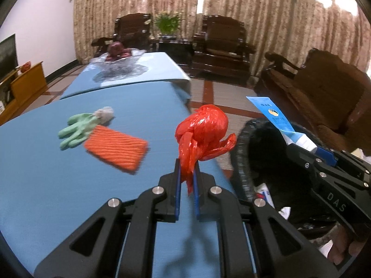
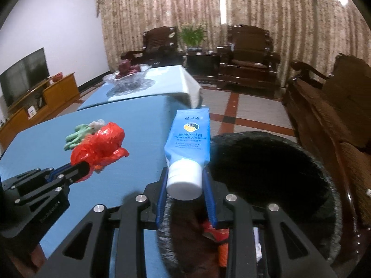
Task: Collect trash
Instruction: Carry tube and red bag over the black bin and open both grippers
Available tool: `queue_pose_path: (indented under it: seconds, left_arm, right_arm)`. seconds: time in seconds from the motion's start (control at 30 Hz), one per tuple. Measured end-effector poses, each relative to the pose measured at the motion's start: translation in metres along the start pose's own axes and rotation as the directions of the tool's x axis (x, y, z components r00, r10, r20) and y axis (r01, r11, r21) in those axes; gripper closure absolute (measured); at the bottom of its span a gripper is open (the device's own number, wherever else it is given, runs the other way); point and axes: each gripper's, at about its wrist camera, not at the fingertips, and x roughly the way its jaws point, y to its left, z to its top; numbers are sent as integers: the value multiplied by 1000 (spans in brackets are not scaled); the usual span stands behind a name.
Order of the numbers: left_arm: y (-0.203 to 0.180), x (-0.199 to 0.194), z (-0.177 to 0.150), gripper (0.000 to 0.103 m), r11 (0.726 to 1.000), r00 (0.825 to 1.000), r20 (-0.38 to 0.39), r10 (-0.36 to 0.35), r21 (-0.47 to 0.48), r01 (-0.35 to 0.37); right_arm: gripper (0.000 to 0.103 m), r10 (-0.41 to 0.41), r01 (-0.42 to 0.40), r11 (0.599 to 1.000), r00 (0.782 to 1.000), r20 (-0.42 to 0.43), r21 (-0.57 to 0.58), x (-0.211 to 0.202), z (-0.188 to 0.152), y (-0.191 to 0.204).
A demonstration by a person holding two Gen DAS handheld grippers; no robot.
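Tongs on both sides are loaded. Left tongs (image 1: 187, 180) are pinched on the twisted tail of a red plastic bag (image 1: 203, 127), so the knotted bulk stands up clear of the blue pads and above the right edge of the bench (image 1: 46, 185). Holding it by the thin tail appears deliberate: the crumpled body would give no firm hold, and the tail lets the bag fall cleanly once released.

Right tongs (image 2: 185, 185) are closed on the white cap end of a blue hand-cream tube (image 2: 189, 136), flat crimped end pointing away. The cap is the only rigid part, which likely explains the choice of grip. The tube sits at the near rim of the black bin (image 2: 278, 143), which stands on the floor just beside the bench; the cap lies over the rim, though how far the tube reaches over the opening cannot be settled from these views.

Scraps of white and red rubbish already lie in the bin, so collection is judged partly complete. Two items remain on the bench: a pale green glove (image 1: 76, 129) with a grey wad at its cuff, and an orange ribbed pad (image 1: 117, 147) touching it. A glass fruit bowl (image 1: 118, 63) on the farther bench is well apart and not judged trash.

Risk noted: the left load hangs over the bench edge rather than over the bin, and would miss if dropped now.
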Motion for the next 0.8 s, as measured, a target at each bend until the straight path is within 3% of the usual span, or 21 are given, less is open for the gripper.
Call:
queue_pose_path:
  seconds: [0.37, 0.7, 0.8]
  left_arm:
    - [-68, 19, 4, 95, 993, 996, -7, -92, 78, 93]
    - [-107, 33, 12, 95, 980, 988, -6, -157, 121, 156]
    - [-112, 37, 12, 89, 975, 984, -22, -175, 132, 177]
  right_arm:
    - [74, -108, 107, 990, 994, 4, 90, -15, -11, -66]
    - [74, -164, 162, 975, 986, -2, 152, -18, -17, -100]
    - [73, -178, 178, 969, 984, -17, 169, -17, -18, -107]
